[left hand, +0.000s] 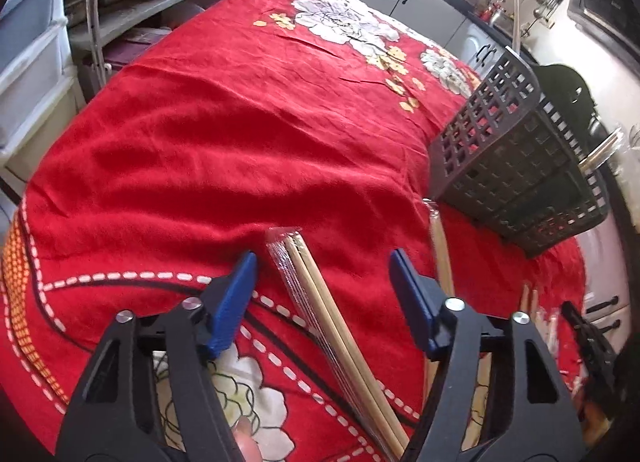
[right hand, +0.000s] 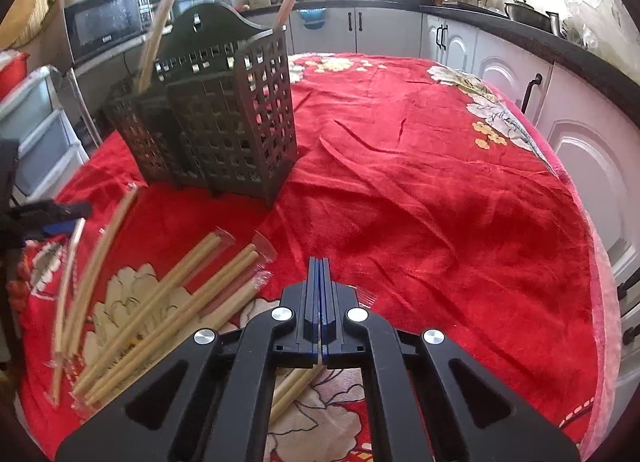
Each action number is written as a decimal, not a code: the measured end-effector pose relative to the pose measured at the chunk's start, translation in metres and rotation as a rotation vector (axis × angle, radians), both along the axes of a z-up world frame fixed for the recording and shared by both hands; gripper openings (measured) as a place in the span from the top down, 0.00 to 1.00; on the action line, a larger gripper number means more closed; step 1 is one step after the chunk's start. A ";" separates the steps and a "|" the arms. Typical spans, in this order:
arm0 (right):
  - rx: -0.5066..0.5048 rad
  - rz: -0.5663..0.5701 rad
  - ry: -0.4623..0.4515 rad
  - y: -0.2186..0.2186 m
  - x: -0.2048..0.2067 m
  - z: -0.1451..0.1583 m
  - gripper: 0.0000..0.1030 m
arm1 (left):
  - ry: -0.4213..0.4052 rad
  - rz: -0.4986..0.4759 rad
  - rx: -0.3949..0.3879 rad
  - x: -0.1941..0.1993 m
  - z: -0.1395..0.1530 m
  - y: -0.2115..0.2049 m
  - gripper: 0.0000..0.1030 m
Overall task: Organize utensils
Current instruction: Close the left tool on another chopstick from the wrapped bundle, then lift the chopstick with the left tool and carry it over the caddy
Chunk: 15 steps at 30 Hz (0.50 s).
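Left gripper [left hand: 324,282] low over red floral cloth [left hand: 208,133], jaws spread wide around a wrapped chopstick pair [left hand: 320,302], not touching it. Right gripper [right hand: 321,290] level, pads pressed together. More wrapped chopsticks [right hand: 168,302] lie beside dark lattice utensil holder [right hand: 224,121]

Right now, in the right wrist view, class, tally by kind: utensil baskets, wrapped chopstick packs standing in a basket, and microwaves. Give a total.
utensil basket: 1
wrapped chopstick packs standing in it: 2
microwave: 1
Total: 4
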State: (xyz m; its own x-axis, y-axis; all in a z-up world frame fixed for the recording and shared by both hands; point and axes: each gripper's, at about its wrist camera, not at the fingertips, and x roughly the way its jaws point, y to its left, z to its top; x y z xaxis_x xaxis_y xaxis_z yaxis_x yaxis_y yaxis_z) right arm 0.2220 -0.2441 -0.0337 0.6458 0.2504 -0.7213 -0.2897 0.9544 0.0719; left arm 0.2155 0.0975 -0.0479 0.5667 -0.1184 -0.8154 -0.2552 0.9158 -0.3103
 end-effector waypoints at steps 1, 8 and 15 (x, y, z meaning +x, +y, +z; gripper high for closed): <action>0.030 0.004 -0.001 -0.002 -0.001 0.003 0.99 | 0.004 0.001 0.031 0.001 0.000 -0.002 0.52; 0.135 0.024 -0.022 -0.009 -0.008 0.025 0.99 | -0.005 0.026 0.139 0.008 0.000 0.000 0.89; 0.184 0.054 -0.086 -0.007 -0.017 0.054 0.99 | -0.084 0.003 0.022 -0.005 0.021 0.004 0.97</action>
State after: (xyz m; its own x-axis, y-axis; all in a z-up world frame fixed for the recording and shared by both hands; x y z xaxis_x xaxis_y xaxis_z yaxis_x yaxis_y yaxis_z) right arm 0.2048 -0.2509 0.0198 0.6852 0.4086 -0.6030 -0.3527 0.9104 0.2161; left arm 0.2105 0.1017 -0.0266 0.6336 -0.0986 -0.7673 -0.2320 0.9220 -0.3101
